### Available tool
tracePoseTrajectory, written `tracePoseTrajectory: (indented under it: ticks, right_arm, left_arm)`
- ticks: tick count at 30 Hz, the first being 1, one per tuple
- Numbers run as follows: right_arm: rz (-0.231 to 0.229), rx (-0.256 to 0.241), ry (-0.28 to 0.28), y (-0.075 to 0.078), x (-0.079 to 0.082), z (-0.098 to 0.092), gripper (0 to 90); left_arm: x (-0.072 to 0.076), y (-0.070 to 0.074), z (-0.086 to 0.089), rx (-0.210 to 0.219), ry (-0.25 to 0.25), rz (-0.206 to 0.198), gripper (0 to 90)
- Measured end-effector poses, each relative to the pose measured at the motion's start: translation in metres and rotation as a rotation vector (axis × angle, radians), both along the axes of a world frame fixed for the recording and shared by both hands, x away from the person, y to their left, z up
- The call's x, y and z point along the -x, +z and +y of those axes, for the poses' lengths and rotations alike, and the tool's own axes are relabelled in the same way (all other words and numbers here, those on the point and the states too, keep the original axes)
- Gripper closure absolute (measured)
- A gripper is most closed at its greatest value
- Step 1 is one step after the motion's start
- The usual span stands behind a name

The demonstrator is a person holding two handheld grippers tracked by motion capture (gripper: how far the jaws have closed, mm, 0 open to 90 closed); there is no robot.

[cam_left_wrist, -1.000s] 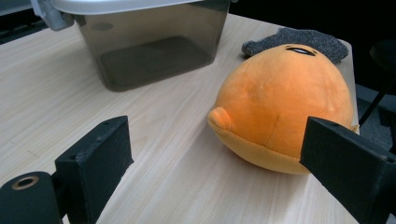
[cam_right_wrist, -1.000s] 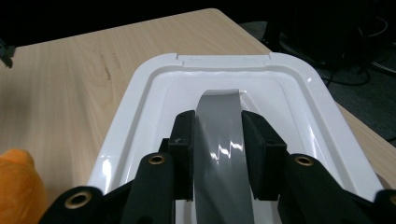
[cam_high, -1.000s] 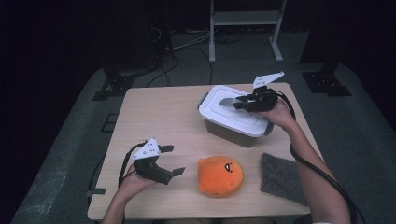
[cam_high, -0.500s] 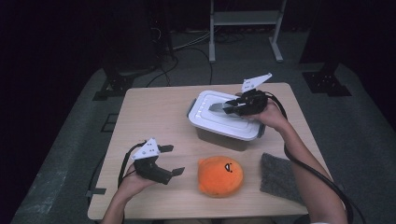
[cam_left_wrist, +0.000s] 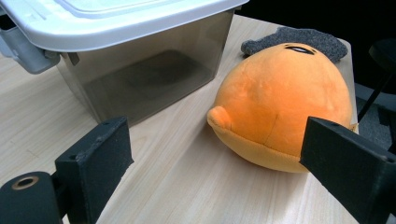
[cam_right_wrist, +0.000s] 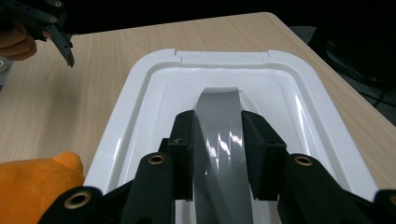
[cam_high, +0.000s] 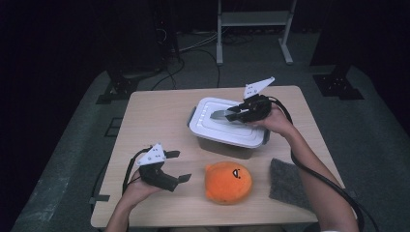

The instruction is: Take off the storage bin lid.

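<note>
A smoke-grey plastic box with a white lid stands on the wooden table, right of centre. My right gripper is over the lid, shut on its grey handle. The lid's rim spreads out beneath the jaws. An orange plush toy with a small face lies in front of the box. My left gripper rests open at the front left, pointing at the plush with the box wall beyond its jaws.
A dark grey cloth lies at the table's front right, also behind the plush. The left hand's gripper appears far off in the right gripper view. Stands and cables sit on the floor beyond the table's far edge.
The box has shifted left and slightly nearer with my right gripper holding its lid handle. The left gripper and the plush have stayed put.
</note>
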State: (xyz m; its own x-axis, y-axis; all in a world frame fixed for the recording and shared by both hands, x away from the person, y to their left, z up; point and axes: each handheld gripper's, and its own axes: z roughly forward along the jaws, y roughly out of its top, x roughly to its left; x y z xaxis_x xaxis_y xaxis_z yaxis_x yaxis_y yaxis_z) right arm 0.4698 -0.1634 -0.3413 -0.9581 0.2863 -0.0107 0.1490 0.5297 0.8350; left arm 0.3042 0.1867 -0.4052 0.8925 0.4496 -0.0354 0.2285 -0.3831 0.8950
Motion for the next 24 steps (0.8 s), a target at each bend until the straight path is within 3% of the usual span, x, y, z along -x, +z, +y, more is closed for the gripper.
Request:
tracePoseTrajectory:
  ticks: [24]
  right_arm:
    - [0.009,0.008,0.068,0.001,0.006,0.018,65.5]
  left_arm:
    - [0.001,0.001,0.001,0.006,-0.002,-0.004,8.3]
